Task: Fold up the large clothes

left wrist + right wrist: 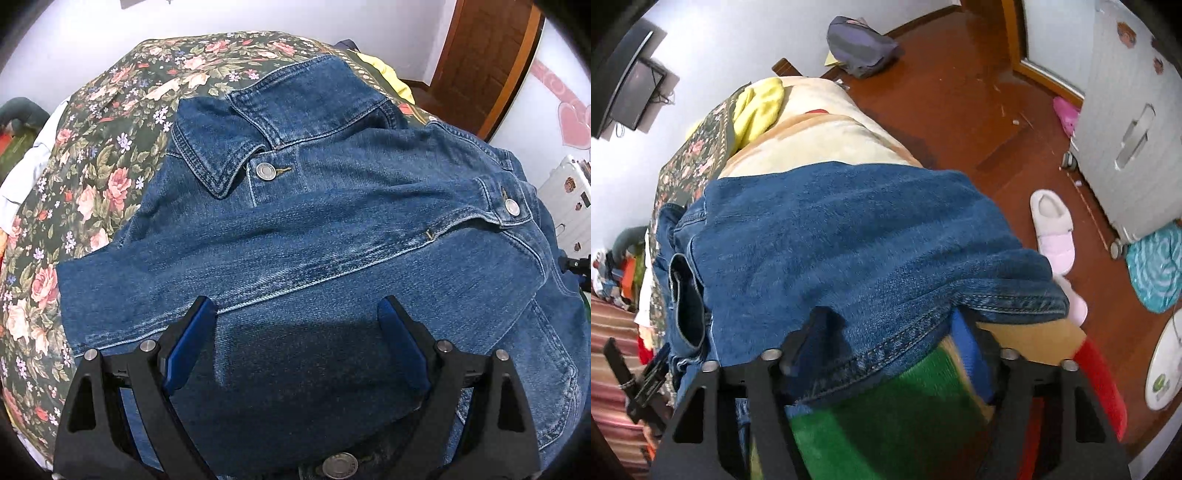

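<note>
Across the floral bedspread [92, 177] lies the denim jacket [332, 229], sleeve folded over for tidiness; left gripper [295, 332] hovers, jaws apart; right gripper [886, 332] straddles the hem [923, 332], grip unclear.

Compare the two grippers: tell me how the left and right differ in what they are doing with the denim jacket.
The left gripper stands wide open above the flat front of the denim jacket, with nothing between its fingers; the right gripper is at the jacket's stitched edge, which lies between its fingers. The left view is sharp, while the right view is blurred near the fingers, so its grip is unclear. Both have black frames with blue pads and point down at the jacket.
</note>
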Action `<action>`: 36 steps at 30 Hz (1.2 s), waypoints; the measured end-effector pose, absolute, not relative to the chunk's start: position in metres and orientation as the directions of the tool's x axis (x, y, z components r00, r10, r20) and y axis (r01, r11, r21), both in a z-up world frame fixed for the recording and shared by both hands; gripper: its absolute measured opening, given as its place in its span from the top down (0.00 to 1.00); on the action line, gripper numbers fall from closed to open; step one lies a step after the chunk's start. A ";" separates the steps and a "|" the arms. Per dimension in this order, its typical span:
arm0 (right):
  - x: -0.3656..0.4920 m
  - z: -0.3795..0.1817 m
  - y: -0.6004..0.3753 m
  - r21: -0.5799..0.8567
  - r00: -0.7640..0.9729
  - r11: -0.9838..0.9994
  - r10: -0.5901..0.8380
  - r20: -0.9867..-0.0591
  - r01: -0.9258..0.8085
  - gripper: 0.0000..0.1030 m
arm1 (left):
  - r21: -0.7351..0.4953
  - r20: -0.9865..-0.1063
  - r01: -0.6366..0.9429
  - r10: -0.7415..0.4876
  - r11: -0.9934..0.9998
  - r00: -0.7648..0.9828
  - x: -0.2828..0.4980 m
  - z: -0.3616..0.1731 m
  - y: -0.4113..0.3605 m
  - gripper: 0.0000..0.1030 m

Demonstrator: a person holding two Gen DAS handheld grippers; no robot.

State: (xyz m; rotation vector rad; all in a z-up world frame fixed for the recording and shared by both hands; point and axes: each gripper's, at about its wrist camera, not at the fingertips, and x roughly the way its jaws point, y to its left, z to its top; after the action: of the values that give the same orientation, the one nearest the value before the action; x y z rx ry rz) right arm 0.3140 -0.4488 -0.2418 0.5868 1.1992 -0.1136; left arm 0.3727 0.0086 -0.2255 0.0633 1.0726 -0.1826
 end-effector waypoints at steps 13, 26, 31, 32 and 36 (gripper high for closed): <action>0.337 -0.156 -0.413 0.399 0.559 0.883 0.207 -0.803 0.246 0.89 | 0.009 -0.814 0.174 -0.094 0.985 0.573 0.353 -0.180 0.022 0.12; 0.373 -0.069 -0.251 0.409 0.601 0.900 0.413 -0.685 -0.153 0.90 | 0.020 -0.758 0.101 -0.051 0.995 0.651 0.314 -0.147 0.075 0.12; 0.386 -0.105 -0.182 0.375 0.507 0.902 0.431 -0.746 -0.215 0.90 | 0.033 -0.761 0.091 -0.034 0.995 0.648 0.298 -0.150 0.090 0.12; 0.387 -0.114 -0.175 0.367 0.495 0.906 0.423 -0.759 -0.212 0.90 | 0.041 -0.763 0.091 -0.027 0.995 0.646 0.295 -0.152 0.092 0.12; 0.390 -0.159 -0.165 0.338 0.402 0.924 0.383 -0.832 -0.182 0.89 | 0.058 -0.772 0.090 -0.012 0.994 0.635 0.287 -0.160 0.095 0.12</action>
State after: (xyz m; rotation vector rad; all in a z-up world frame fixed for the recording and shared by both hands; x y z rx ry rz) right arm 0.3899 -0.1647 -0.1585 0.2053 1.1018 0.3600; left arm 0.2874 0.0951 -0.1600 0.0943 0.8808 -0.0585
